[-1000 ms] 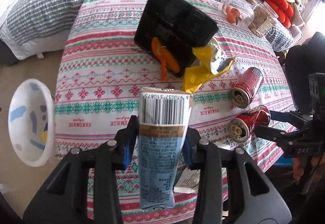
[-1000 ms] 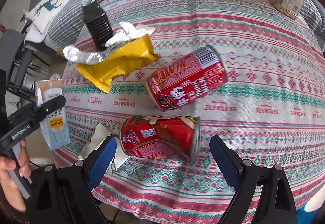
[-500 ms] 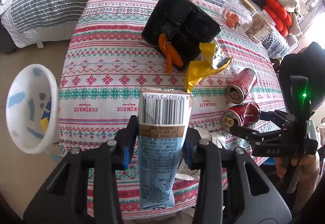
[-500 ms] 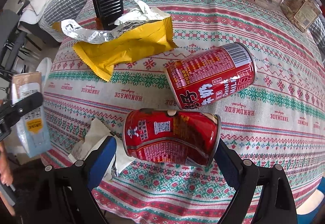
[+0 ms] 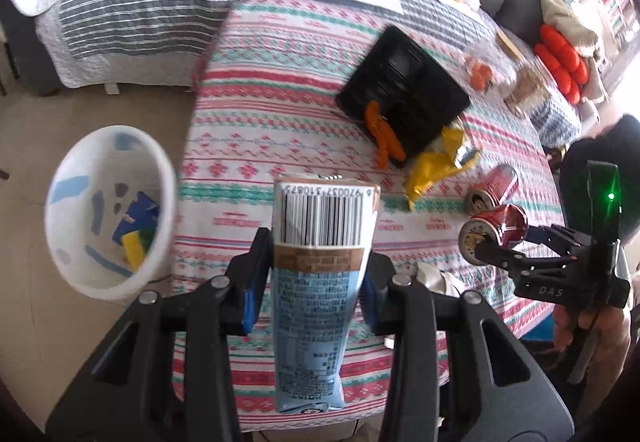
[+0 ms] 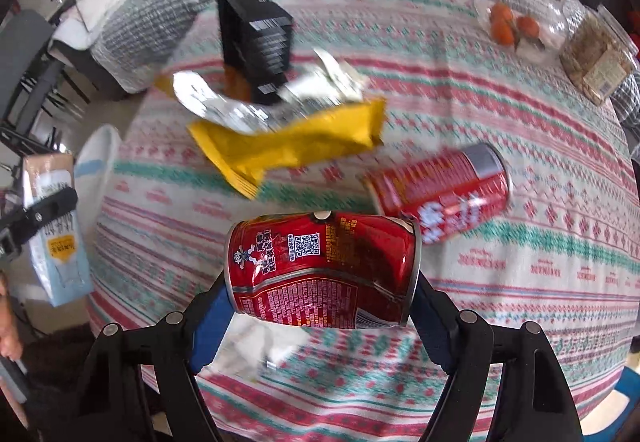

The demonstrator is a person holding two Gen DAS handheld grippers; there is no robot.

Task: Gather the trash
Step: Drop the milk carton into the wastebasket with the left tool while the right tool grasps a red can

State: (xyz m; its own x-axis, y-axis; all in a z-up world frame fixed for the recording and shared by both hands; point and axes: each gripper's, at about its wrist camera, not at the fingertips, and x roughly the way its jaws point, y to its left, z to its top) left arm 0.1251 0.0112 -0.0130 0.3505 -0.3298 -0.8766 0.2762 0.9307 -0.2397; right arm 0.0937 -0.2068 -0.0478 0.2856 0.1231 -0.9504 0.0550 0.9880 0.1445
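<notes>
**A:** What is each claw doing?

**B:** The left gripper is clenched on a drink carton, pads on its two side faces just below the barcode. The right gripper is clamped on a dented red can, one pad on each end, with the can lying crosswise between the fingers.

**A:** And where are they, taking the white bin as the mark?

**B:** The bin stands on the floor off the table's edge. The carton hangs just right of it, above the edge of the patterned tablecloth. The can is well right of the bin, lifted off the cloth.

**A:** How will the carton handle?

**B:** Light and soft-walled, I judge. It looks emptied, so a hard squeeze would buckle it; the mid-body hold seems sensible.

**A:** The can?

**B:** Thin metal, already creased, probably empty and light. The rims are its stiffest part, so an end-to-end grip should hold, though smooth metal could slip if the can tilts.

**A:** What remains?

**B:** A second red can lies on its side beyond the held one. Farther from the bin sit a yellow wrapper, showing its foil lining, and a black tray with orange peel. Crumpled paper lies near the table edge.
</notes>
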